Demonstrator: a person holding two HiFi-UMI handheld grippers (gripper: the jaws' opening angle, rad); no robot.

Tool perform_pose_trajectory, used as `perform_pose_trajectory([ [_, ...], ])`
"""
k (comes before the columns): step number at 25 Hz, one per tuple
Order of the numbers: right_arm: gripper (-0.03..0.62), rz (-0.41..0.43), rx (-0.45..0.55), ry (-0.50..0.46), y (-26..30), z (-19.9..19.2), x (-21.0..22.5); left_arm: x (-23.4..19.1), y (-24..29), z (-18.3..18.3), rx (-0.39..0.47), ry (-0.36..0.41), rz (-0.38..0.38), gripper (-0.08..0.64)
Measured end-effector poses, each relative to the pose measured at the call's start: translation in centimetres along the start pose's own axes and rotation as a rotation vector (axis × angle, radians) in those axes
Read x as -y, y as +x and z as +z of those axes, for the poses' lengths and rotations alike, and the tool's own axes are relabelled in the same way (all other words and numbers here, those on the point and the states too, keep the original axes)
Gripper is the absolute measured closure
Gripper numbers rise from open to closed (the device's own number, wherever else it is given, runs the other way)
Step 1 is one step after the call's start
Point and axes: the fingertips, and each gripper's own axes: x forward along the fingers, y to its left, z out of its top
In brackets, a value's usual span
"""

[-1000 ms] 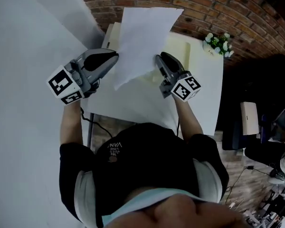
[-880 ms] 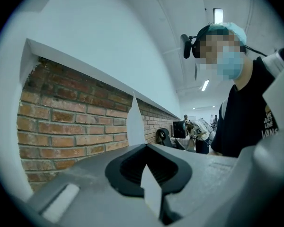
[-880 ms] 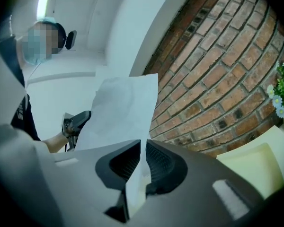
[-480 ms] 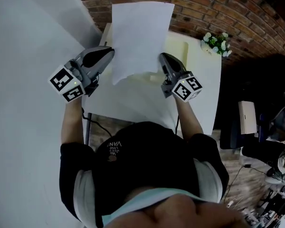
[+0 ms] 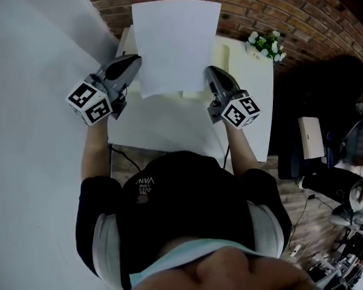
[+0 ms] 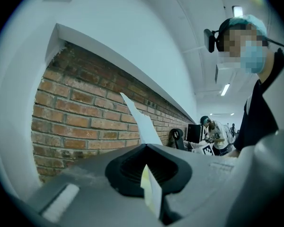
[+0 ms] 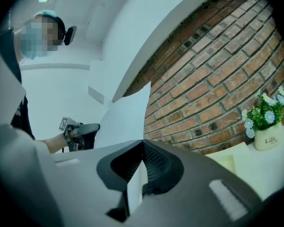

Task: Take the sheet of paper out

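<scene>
A white sheet of paper (image 5: 175, 44) is held up flat between both grippers, above a pale yellow folder (image 5: 222, 56) on the white table (image 5: 257, 101). My left gripper (image 5: 135, 65) is shut on the sheet's left edge; the paper (image 6: 149, 190) runs edge-on between its jaws. My right gripper (image 5: 209, 72) is shut on the sheet's right edge, and the paper (image 7: 135, 190) shows clamped between its jaws, rising as a white sheet in front of the brick wall. Its jaws have just closed onto the paper.
A small white pot of flowers (image 5: 265, 44) stands at the table's far right corner, seen also as the flower pot (image 7: 266, 135). A brick wall (image 5: 272, 11) runs behind the table. A white wall panel (image 5: 30, 53) lies to the left. Chairs and equipment (image 5: 317, 156) crowd the floor at right.
The sheet, slanted and held only at its left edge before, now hangs square between both grippers. The right gripper has taken hold of its right edge; both hands shifted slightly.
</scene>
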Motion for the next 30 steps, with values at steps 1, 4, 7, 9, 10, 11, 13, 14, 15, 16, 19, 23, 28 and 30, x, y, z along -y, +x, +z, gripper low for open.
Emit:
perform_pose_trajectory([
  [1,0.592,-0.008,0.001,-0.003,-0.4,0.0,0.0,-0.1,0.1,-0.3,-0.001,-0.004,0.002,0.558],
  [4,0.592,-0.033,0.008,-0.006,-1.4,0.1,0.1,-0.3,0.4,-0.9,0.001,-0.029,0.009,0.558],
  [7,0.592,-0.050,0.013,-0.011,-2.4,0.2,0.1,-0.3,0.7,-1.4,-0.001,-0.044,0.011,0.558],
  [9,0.592,-0.062,0.015,-0.013,-3.1,0.2,0.0,-0.1,0.9,-1.8,-0.002,-0.055,0.006,0.558],
  [10,0.592,-0.069,0.016,-0.014,-3.4,0.2,-0.1,0.0,1.0,-1.9,-0.001,-0.061,0.003,0.558],
  [11,0.592,-0.075,0.018,-0.015,-3.7,0.2,-0.1,0.1,1.2,-2.0,0.001,-0.069,-0.001,0.558],
  [13,0.592,-0.088,0.021,-0.017,-4.3,0.3,-0.1,0.2,1.5,-2.2,0.003,-0.082,-0.009,0.558],
  [14,0.592,-0.096,0.023,-0.017,-4.5,0.2,-0.2,0.3,1.6,-2.4,0.003,-0.088,-0.012,0.558],
  [15,0.592,-0.103,0.024,-0.017,-4.8,0.2,-0.2,0.3,1.7,-2.6,0.003,-0.092,-0.016,0.558],
  [16,0.592,-0.109,0.026,-0.017,-5.0,0.1,-0.2,0.4,1.8,-2.8,0.002,-0.096,-0.019,0.558],
  [19,0.592,-0.127,0.032,-0.019,-5.7,0.1,-0.4,0.5,1.9,-3.4,-0.004,-0.104,-0.025,0.558],
  [23,0.592,-0.153,0.036,-0.025,-6.6,-0.3,-0.6,0.7,2.0,-4.3,-0.009,-0.118,-0.032,0.558],
  [28,0.592,-0.187,0.036,-0.022,-7.7,-1.2,-0.9,1.2,2.2,-5.6,-0.018,-0.139,-0.053,0.558],
  [30,0.592,-0.199,0.036,-0.020,-8.1,-1.5,-1.1,1.3,2.1,-5.9,-0.022,-0.148,-0.061,0.558],
])
